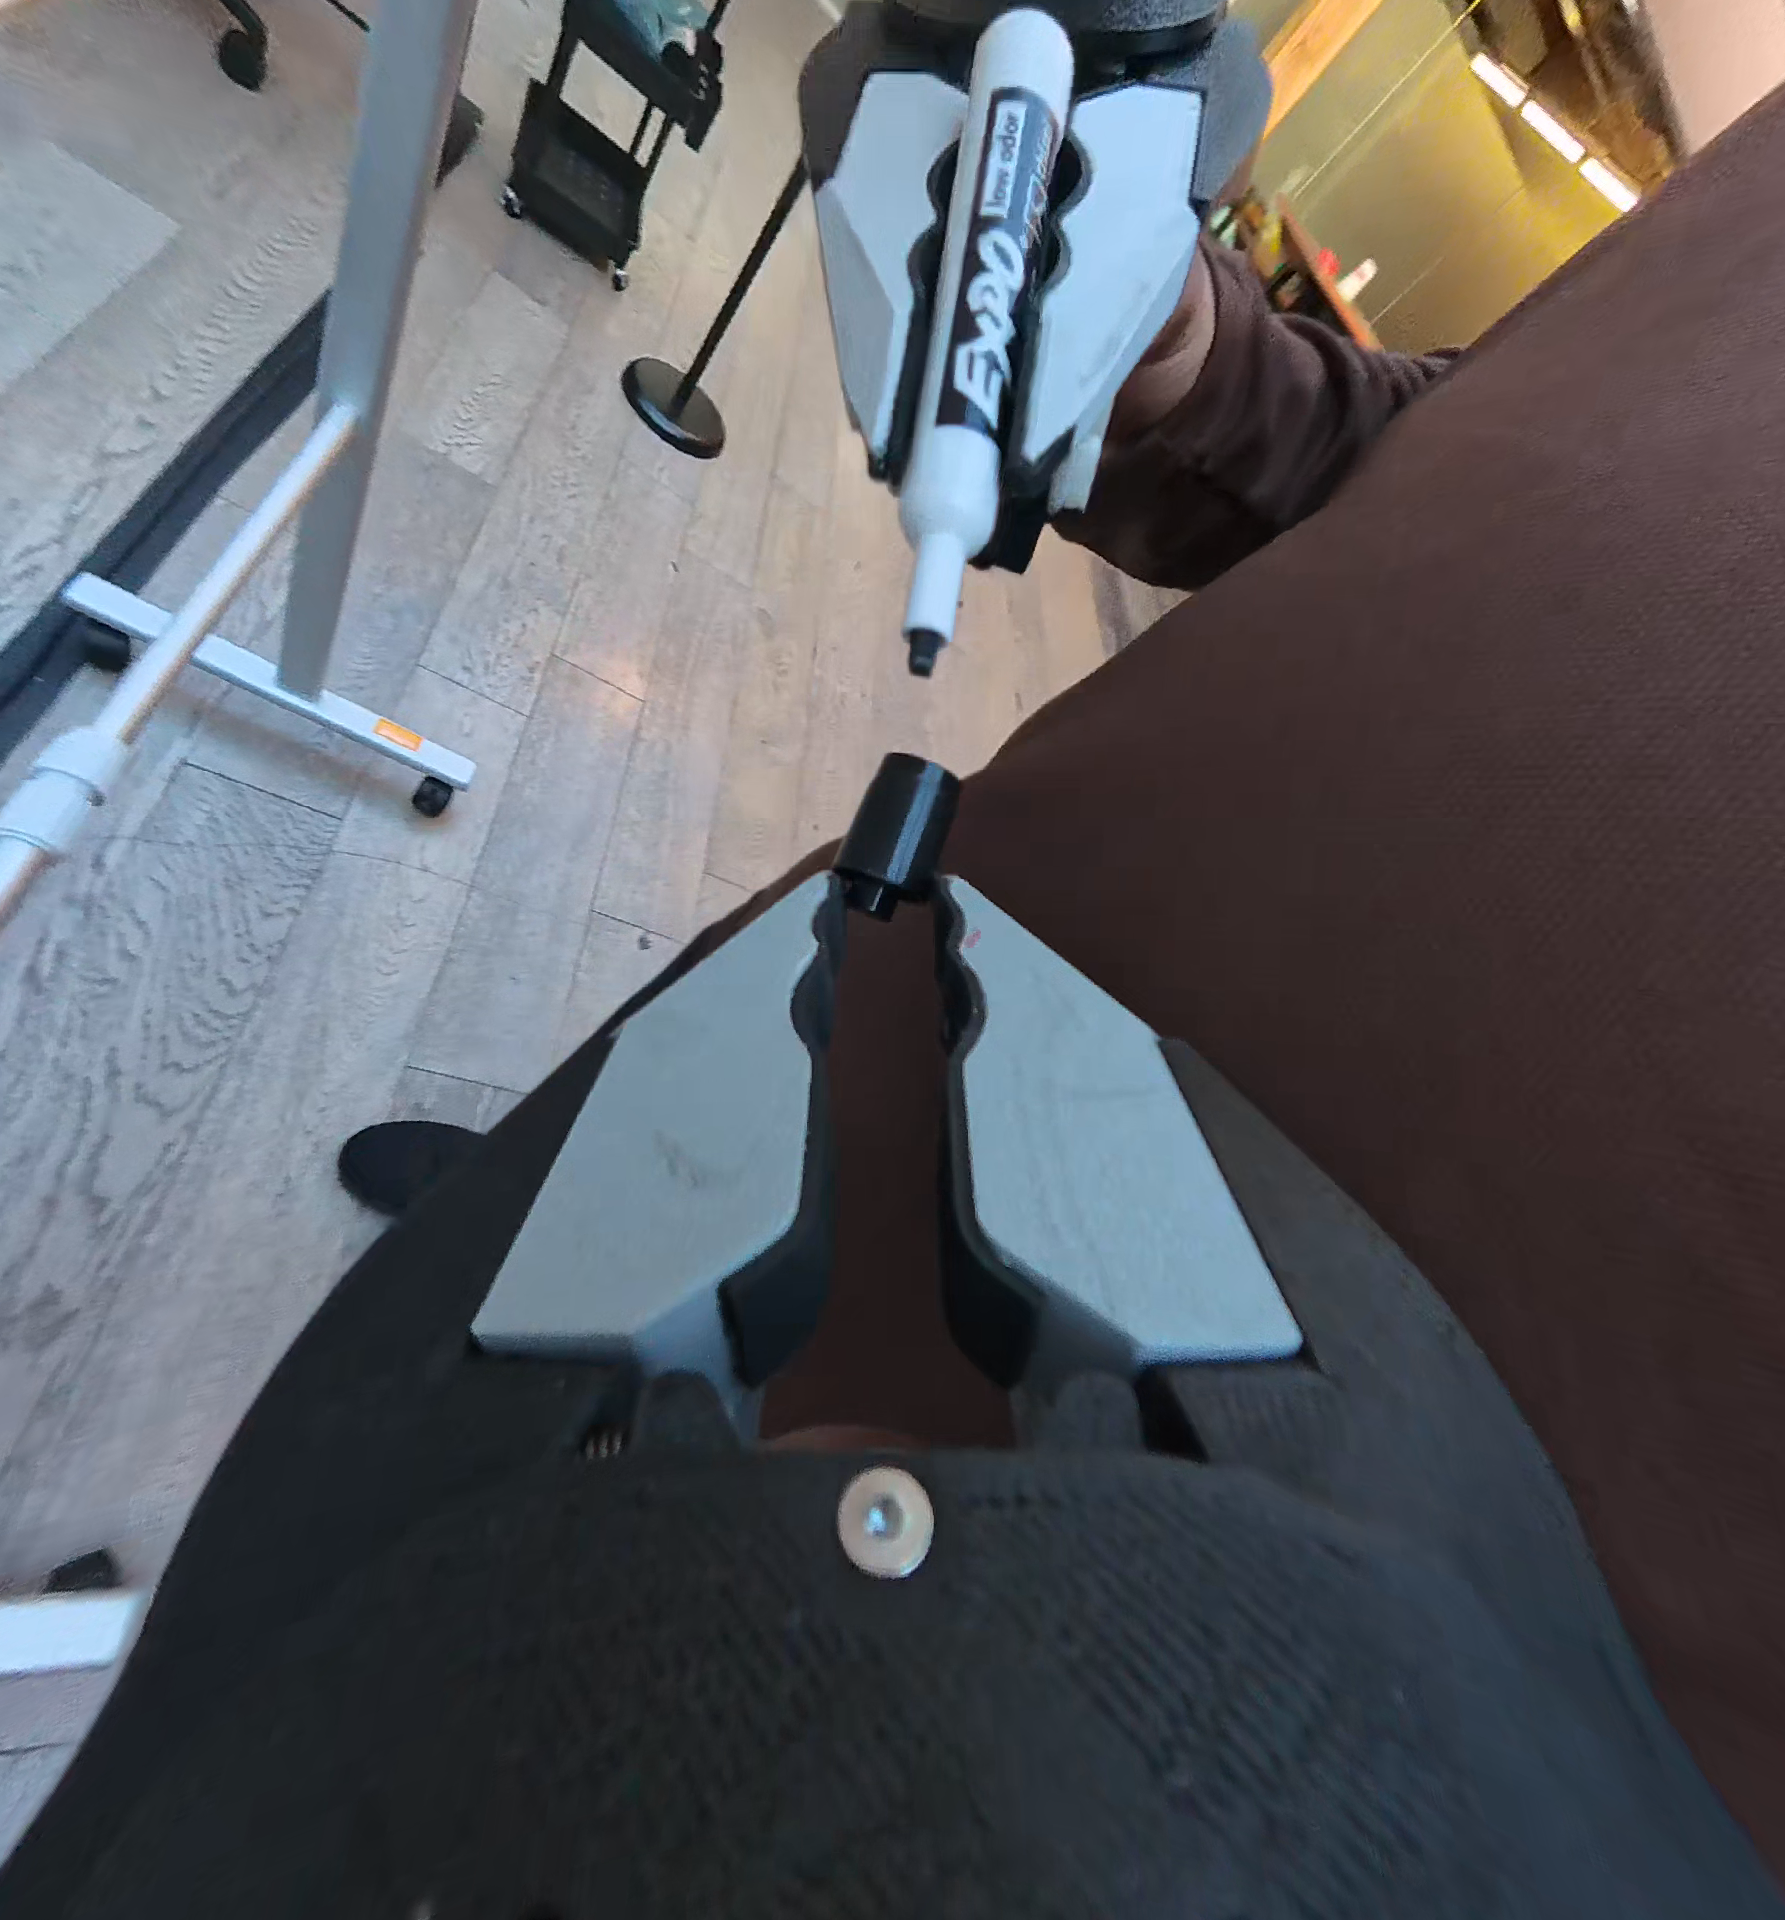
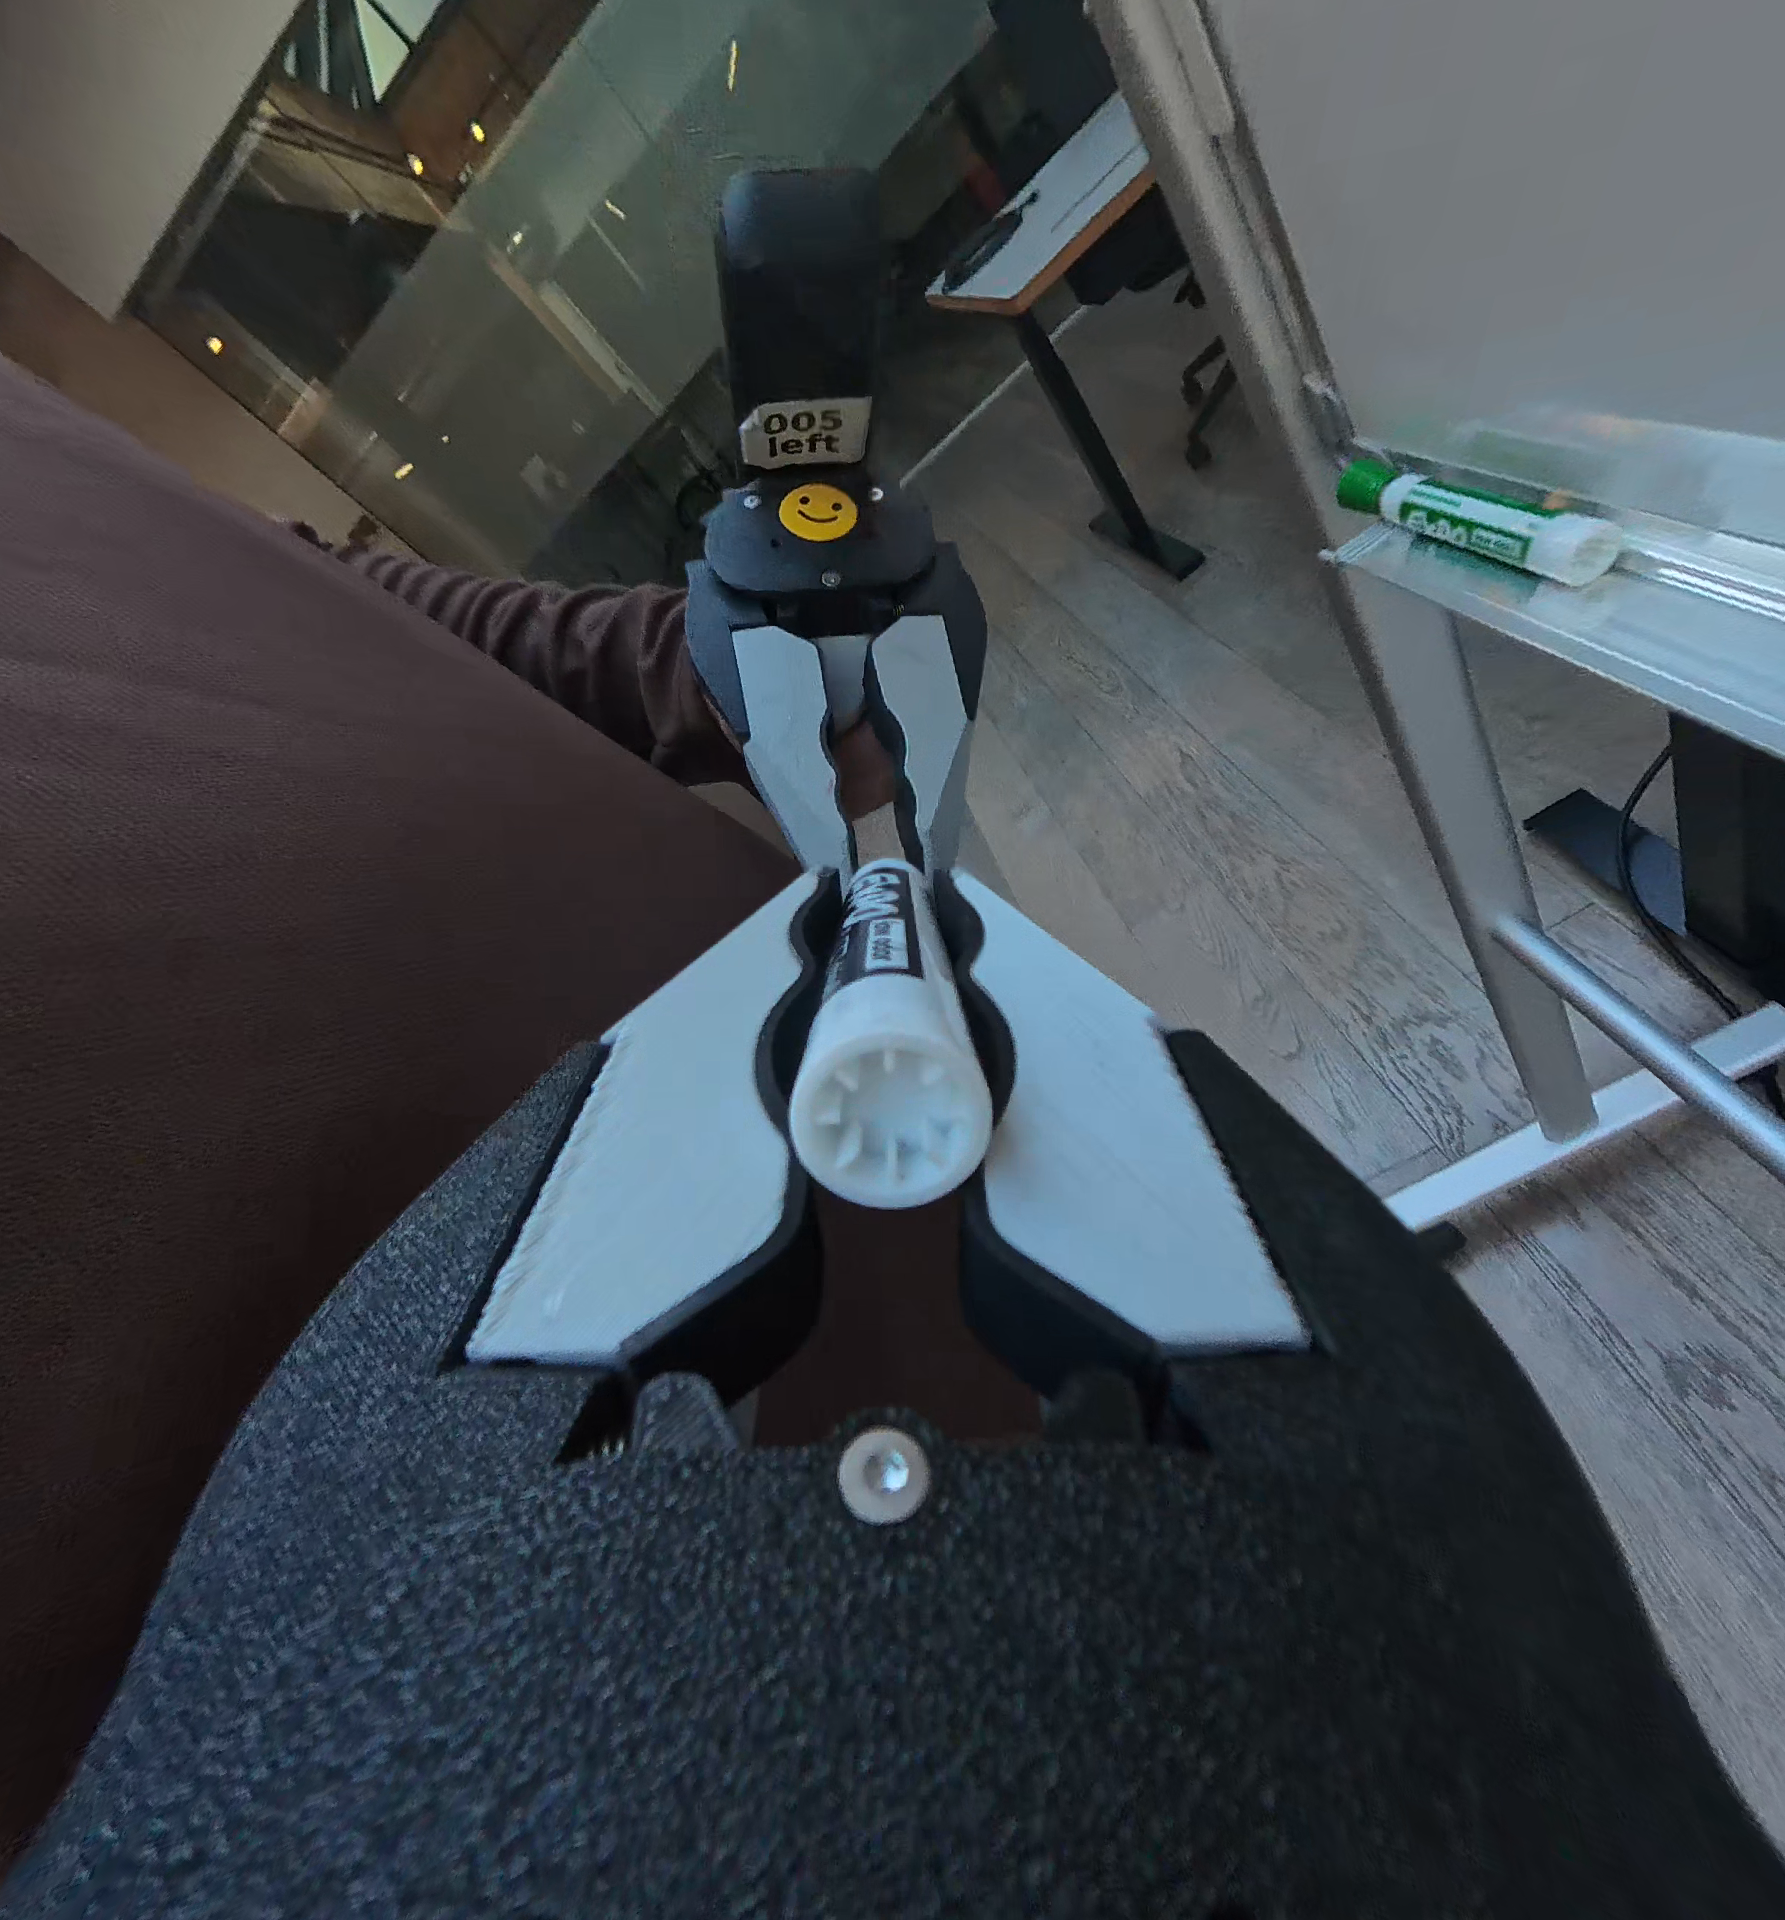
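My left gripper (image 1: 886,891) is shut on a small black marker cap (image 1: 898,831), pinched at its narrow end by the fingertips. Opposite it, my right gripper (image 1: 955,499) is shut on a white dry-erase marker (image 1: 981,301) whose bare black tip (image 1: 921,657) points at the cap across a short gap. In the right wrist view, the right gripper (image 2: 888,894) holds the marker (image 2: 883,1039) lengthwise, its white butt end toward the camera. The left gripper (image 2: 886,847) faces it just beyond; the cap is hidden behind the marker.
A person's brown sleeve and clothing (image 1: 1439,935) fill the right of the left view. A whiteboard on a wheeled stand (image 2: 1490,312) stands at the right, with a green-capped marker (image 2: 1480,520) on its tray. A black cart (image 1: 597,145) and a floor stand's base (image 1: 675,405) sit on the wood floor. My right fingertips sit around 7 cm from my left ones.
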The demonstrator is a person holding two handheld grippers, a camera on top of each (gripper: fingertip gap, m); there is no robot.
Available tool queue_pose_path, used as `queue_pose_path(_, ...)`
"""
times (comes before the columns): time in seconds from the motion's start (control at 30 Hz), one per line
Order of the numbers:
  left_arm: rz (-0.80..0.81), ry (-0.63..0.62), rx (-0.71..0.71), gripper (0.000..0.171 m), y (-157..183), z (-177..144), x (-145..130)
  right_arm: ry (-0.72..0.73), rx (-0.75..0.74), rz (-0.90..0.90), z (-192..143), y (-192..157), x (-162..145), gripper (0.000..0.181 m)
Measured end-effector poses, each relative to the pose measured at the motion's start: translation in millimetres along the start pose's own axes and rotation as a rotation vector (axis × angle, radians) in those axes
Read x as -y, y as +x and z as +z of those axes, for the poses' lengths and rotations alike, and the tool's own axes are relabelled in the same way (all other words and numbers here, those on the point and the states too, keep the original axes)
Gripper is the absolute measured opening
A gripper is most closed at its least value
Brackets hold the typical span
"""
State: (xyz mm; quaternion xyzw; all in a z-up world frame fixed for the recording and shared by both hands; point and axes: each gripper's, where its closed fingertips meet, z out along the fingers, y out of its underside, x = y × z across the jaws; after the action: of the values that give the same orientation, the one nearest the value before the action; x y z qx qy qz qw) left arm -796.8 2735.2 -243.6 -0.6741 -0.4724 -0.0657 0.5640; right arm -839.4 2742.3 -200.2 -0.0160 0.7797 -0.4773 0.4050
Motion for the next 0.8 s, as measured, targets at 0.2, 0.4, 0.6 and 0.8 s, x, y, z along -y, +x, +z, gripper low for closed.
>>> queue_pose_path(0.2,-0.072,0.053,-0.073,0.013,10.3,-13.1,-12.7,-0.116,-0.049,-0.063,30.7,-14.8,-17.4,0.018)
queue_pose_path(0.4,-0.086,0.029,-0.11,0.013,18.4,-20.5,-24.5,-0.195,-0.051,-0.114,53.8,-25.1,-26.4,0.018)
queue_pose_path(0.6,-0.155,0.034,-0.162,0.014,18.3,-23.9,-26.4,-0.175,-0.048,-0.127,58.5,-24.3,-26.4,0.017)
queue_pose_path(0.8,-0.23,0.069,-0.187,0.015,10.0,-24.8,-25.9,-0.123,-0.07,-0.147,60.7,-16.3,-26.6,0.018)
